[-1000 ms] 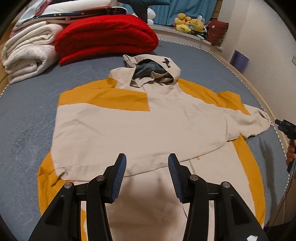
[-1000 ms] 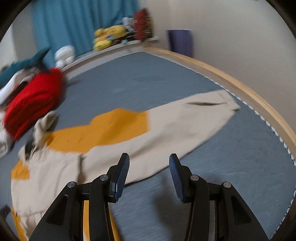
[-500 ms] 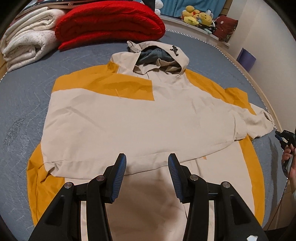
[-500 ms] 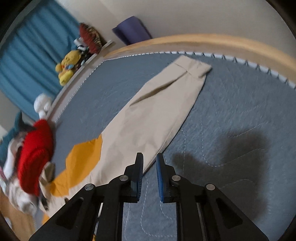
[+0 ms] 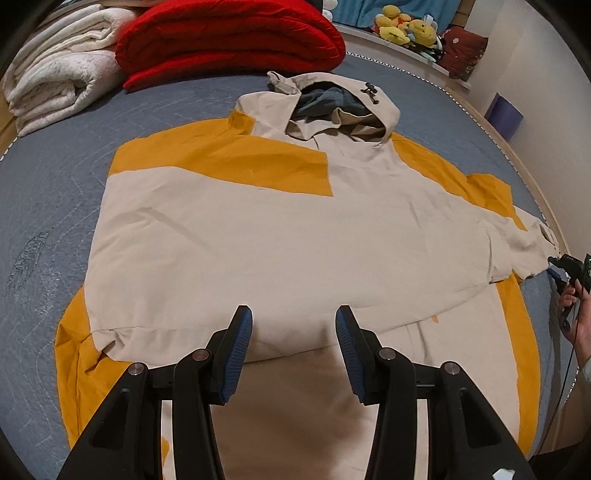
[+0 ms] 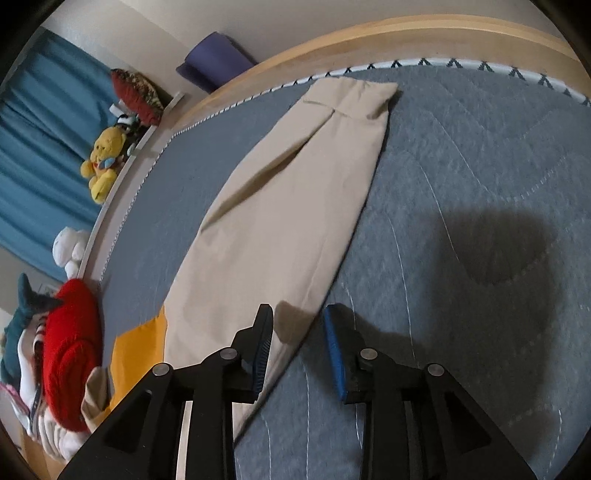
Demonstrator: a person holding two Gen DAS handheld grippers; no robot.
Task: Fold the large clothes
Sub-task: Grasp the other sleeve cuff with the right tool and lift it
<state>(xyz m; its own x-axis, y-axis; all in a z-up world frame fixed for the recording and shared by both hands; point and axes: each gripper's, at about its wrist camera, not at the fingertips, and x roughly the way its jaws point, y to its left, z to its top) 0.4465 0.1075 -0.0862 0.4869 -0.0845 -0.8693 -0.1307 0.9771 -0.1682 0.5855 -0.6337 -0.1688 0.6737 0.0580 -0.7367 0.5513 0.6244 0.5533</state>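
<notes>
A large beige and orange hoodie [image 5: 280, 236] lies flat on the grey bed, hood [image 5: 332, 107] at the far end, one sleeve folded across the body. My left gripper [image 5: 293, 347] is open and empty, just above the folded sleeve's cuff edge near the hem. In the right wrist view the other beige sleeve [image 6: 288, 206] stretches toward the bed's wooden edge. My right gripper [image 6: 297, 347] is open, low over that sleeve's near edge, holding nothing. It also shows at the right edge of the left wrist view [image 5: 565, 267].
A folded red blanket [image 5: 229, 37] and white blankets [image 5: 62, 85] lie at the head of the grey bed [image 5: 44, 221]. Stuffed toys [image 5: 406, 26] sit on a ledge. The wooden bed frame [image 6: 424, 40] and wall run along the right side. A purple bin [image 6: 214, 59] stands beyond it.
My right gripper was shut half a second ago and has opened, moving lower over the sleeve. My left gripper has drifted slightly forward over the hoodie and stays open.
</notes>
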